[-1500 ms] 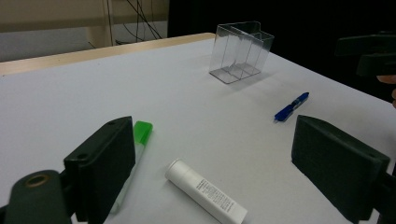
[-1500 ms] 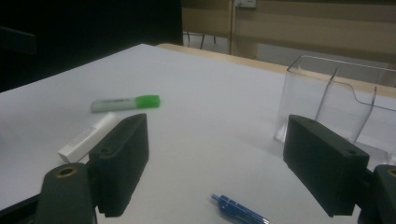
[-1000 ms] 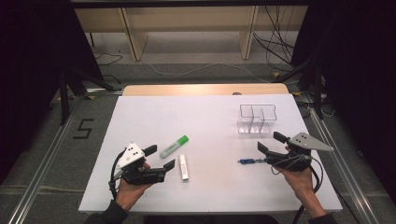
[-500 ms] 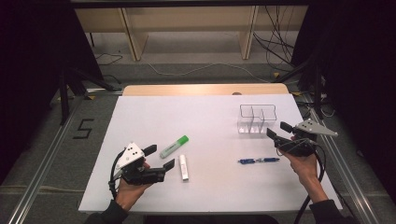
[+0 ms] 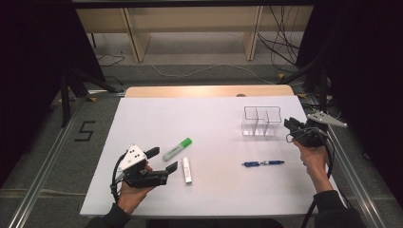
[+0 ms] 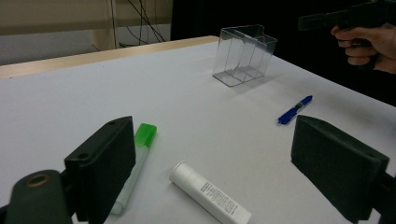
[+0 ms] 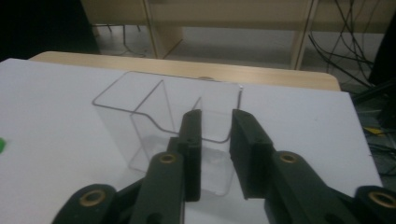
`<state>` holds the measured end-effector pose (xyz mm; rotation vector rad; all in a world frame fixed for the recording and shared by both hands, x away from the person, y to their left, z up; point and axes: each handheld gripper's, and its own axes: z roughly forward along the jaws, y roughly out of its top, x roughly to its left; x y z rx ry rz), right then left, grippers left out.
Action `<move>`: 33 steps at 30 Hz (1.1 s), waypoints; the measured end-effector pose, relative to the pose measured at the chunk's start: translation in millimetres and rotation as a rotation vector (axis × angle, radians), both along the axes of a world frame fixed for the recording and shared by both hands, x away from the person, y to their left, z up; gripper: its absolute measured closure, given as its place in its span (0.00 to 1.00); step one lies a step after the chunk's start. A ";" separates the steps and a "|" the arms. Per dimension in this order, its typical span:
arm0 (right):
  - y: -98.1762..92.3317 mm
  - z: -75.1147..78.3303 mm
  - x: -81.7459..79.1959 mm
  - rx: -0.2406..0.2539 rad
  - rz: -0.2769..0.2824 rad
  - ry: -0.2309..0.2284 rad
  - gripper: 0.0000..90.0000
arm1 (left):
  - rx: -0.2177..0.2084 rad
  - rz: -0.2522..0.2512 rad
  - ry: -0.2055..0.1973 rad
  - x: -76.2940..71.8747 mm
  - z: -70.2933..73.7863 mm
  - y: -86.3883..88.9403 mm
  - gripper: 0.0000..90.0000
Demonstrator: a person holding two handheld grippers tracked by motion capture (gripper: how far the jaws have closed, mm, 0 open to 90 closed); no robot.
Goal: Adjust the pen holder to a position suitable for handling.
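A clear divided container (image 5: 260, 121) (image 6: 243, 56) (image 7: 149, 116) stands at the far right of the white table (image 5: 214, 109). My right gripper (image 5: 291, 125) (image 7: 215, 122) hovers just to its right, pointing at it. Its jaws have just been closing and stand a narrow gap apart with nothing between them. A blue pen (image 5: 263, 163) (image 6: 294, 109) lies loose in front of the container. My left gripper (image 5: 165, 159) (image 6: 219, 154) rests open near the front left. A green highlighter (image 5: 177, 149) (image 6: 135, 163) and a white tube (image 5: 187, 169) (image 6: 210, 193) lie by its jaws, untouched.
A wooden strip (image 5: 204, 91) runs along the table's far edge, with shelving legs and cables on the floor beyond. Metal rails (image 5: 349, 166) flank the table on both sides. The broad middle of the table is bare white surface.
My right gripper has drawn back from the blue pen toward the far right, beside the container, and its jaws have narrowed. The pen stays on the table. The left gripper has not moved.
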<state>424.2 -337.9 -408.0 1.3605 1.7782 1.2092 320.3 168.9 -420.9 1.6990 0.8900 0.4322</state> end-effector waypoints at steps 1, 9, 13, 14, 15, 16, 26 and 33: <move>-2.3 -0.2 1.8 -0.004 -0.006 0.008 0.90 | 0.000 0.000 0.000 0.0 0.0 0.0 0.15; -14.8 -13.4 21.6 0.001 -0.057 0.061 1.00 | 0.000 0.001 -0.002 -0.1 0.2 0.0 0.15; -14.3 -20.2 29.3 -0.005 -0.061 0.090 1.00 | -0.001 0.002 0.003 0.4 -0.2 0.1 0.15; -14.1 -22.3 31.7 -0.009 -0.062 0.093 1.00 | -0.003 0.002 0.003 0.3 -0.2 0.2 0.15; -13.8 -24.2 34.0 -0.009 -0.064 0.096 1.00 | -0.004 0.002 0.001 0.1 -0.1 0.6 0.15; -13.6 -27.8 38.3 -0.011 -0.067 0.109 1.00 | -0.005 0.003 0.001 0.1 0.1 1.0 0.15; -13.1 -41.7 55.1 0.006 -0.062 0.160 1.00 | -0.004 0.001 0.003 0.3 -0.1 0.9 0.16; -9.7 -44.6 61.2 0.004 -0.037 0.175 1.00 | -0.005 0.001 0.003 0.2 0.0 1.3 0.16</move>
